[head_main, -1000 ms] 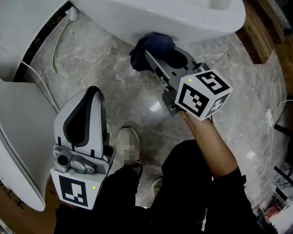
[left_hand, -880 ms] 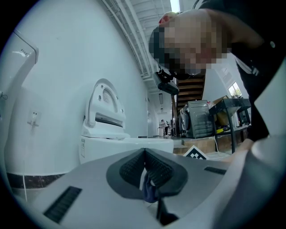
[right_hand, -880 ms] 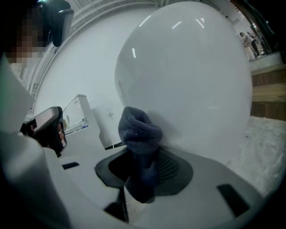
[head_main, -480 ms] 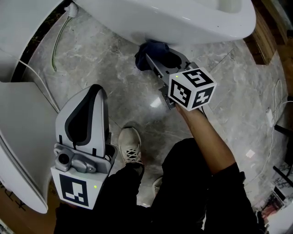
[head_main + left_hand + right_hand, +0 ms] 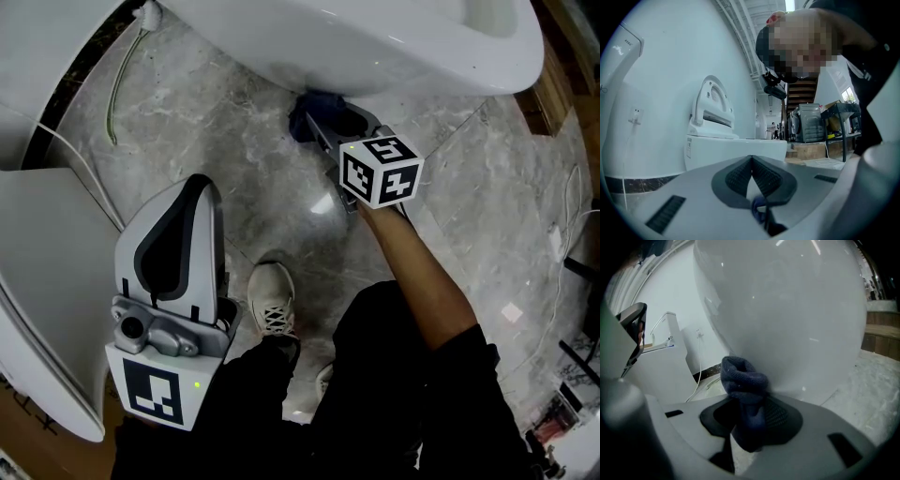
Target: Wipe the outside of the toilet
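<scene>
The white toilet bowl (image 5: 375, 42) fills the top of the head view and bulges large in the right gripper view (image 5: 787, 310). My right gripper (image 5: 323, 117) reaches under its front curve, shut on a dark blue cloth (image 5: 309, 108). In the right gripper view the cloth (image 5: 743, 385) is bunched between the jaws and pressed against the bowl's outer wall. My left gripper (image 5: 183, 202) hangs low at the left, away from the bowl, shut with nothing in it; its closed pads (image 5: 752, 176) point toward the toilet (image 5: 736, 145).
A grey marble floor (image 5: 234, 159) lies below. A white panel (image 5: 47, 281) stands at the left with a hose and cable (image 5: 117, 84) near it. A wooden step (image 5: 562, 84) is at the right edge. The person's shoe (image 5: 272, 300) stands between the grippers.
My right gripper has pushed the cloth further up and right, tucking it under the bowl's front. The left gripper has stayed put.
</scene>
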The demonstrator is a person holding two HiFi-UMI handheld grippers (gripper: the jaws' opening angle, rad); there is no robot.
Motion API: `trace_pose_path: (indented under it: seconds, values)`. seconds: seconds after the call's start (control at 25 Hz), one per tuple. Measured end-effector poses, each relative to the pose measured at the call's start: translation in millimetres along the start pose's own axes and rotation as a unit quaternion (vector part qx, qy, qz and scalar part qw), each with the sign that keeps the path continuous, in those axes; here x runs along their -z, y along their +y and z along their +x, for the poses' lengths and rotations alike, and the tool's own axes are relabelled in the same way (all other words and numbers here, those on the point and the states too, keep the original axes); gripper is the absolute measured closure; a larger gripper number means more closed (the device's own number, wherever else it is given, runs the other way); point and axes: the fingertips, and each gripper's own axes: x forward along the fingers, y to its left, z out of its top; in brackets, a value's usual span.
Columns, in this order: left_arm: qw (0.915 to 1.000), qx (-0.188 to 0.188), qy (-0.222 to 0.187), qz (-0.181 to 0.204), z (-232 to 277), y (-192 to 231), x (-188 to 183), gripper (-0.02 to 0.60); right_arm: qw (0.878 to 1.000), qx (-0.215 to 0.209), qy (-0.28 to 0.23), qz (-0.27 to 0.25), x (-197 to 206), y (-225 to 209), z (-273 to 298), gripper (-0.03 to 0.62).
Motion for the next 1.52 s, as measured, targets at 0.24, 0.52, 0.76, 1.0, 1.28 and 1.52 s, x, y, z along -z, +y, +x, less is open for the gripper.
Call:
trace_pose_path:
  seconds: [0.24,0.52,0.76,1.0,1.28,1.52]
  values:
    - [1.0000,0.003,0.003,-0.004,4.2,3.3,3.8,0.571,1.000,0.006,0.019,0.007,17.5,-10.2,17.5,0.465]
    - [0.9999,0.007,0.010,-0.005,6.3,6.0,9.6,0.571,0.999,0.009,0.038,0.021,33.7,-19.2,33.5,0.465]
    - [0.9999,0.003,0.014,-0.006,4.9,12.3,11.8,0.571,0.998,0.016,0.052,0.027,42.2,-24.5,41.6,0.465]
    - [0.9999,-0.002,0.016,-0.004,3.8,16.8,12.5,0.572,0.998,0.026,0.055,0.032,45.2,-27.3,43.3,0.464]
    - [1.0000,-0.001,0.009,0.004,0.0,12.3,6.4,0.571,0.995,0.001,0.070,-0.072,37.3,4.2,9.5,0.465]
    - [0.9999,0.001,-0.001,0.014,-1.2,-1.4,-5.3,0.572,0.987,-0.056,0.004,-0.152,-16.3,56.3,-78.4,0.464]
